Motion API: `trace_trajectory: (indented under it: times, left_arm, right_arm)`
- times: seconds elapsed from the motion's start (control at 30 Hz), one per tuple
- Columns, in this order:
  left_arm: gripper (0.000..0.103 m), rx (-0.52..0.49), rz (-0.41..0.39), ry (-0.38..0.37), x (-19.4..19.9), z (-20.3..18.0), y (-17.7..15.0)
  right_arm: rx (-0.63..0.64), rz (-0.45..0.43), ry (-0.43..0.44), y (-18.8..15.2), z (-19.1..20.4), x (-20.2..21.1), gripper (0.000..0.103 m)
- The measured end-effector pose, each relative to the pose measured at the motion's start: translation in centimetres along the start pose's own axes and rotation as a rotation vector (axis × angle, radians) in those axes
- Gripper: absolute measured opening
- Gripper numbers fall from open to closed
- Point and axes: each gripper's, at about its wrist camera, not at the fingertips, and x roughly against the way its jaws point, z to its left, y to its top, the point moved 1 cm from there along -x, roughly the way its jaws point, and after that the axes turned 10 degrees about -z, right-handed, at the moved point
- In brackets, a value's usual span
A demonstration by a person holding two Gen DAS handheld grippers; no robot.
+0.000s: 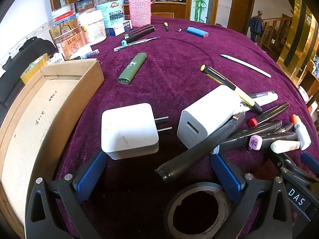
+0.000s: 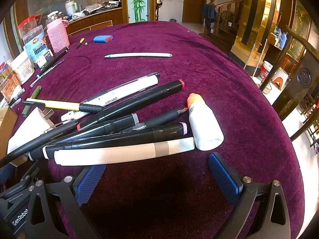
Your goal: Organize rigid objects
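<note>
Tape roll [image 1: 197,209] sits closest, under the left claw [image 1: 159,171], which gapes empty just short of the white charger [image 1: 128,129] on the desk [image 1: 179,59]. Beside lies the cardboard tray [image 1: 45,107], likely its destination. Best to center both pads on the charger's flat sides, clear of the prongs. The right claw [image 2: 157,171], also spread and empty, faces the marker pile [image 2: 111,131].

A table draped in purple velvet cloth [image 1: 179,69] carries everything. On it lie a white charger [image 1: 128,130] at centre, a green lighter [image 1: 132,68] at twelve o'clock from it, a cardboard tray [image 1: 65,83] at nine, and a second charger [image 1: 207,115] at three. Beyond that lies a heap of markers and pens [image 2: 119,123], with a glue bottle [image 2: 203,125] touching its three o'clock end and a lone white pen [image 2: 139,55] at twelve.
</note>
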Motion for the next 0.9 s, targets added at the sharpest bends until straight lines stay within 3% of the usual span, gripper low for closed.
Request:
trace_trajectory:
  times: [0.07,0.2,0.37,0.57,0.7,0.8,0.9]
  left_arm:
    - [0.103,-0.014,0.020,-0.018,0.0,0.0,0.1]
    - [0.103,-0.067,0.136,-0.090,1.1,0.5,-0.9]
    - [0.103,-0.101,0.068,-0.110,3.9,0.9,-4.1]
    - [0.103,-0.111,0.062,-0.069,4.7,1.0,-4.3]
    - [0.103,-0.087,0.100,-0.182,4.9,2.4,-4.1]
    - [0.103,0.040,0.060,-0.296,7.0,4.8,-4.3]
    - [0.103,0.101,-0.099,-0.328,10.5,7.4,-3.5]
  right_arm:
    - [0.002,0.001,-0.003,0.0,0.0,0.0,0.102]
    - [0.018,0.003,0.018,0.0,-0.1,0.0,0.102]
    - [0.055,0.092,0.059,0.4,-0.1,-0.1,0.102]
    - [0.068,0.067,0.048,0.2,0.4,0.3,0.102]
    - [0.071,0.072,0.053,0.1,-0.4,0.5,0.102]
    - [0.055,-0.013,0.055,-0.1,-1.7,3.1,0.102]
    - [0.016,-0.241,0.045,0.5,-3.6,7.8,0.102]
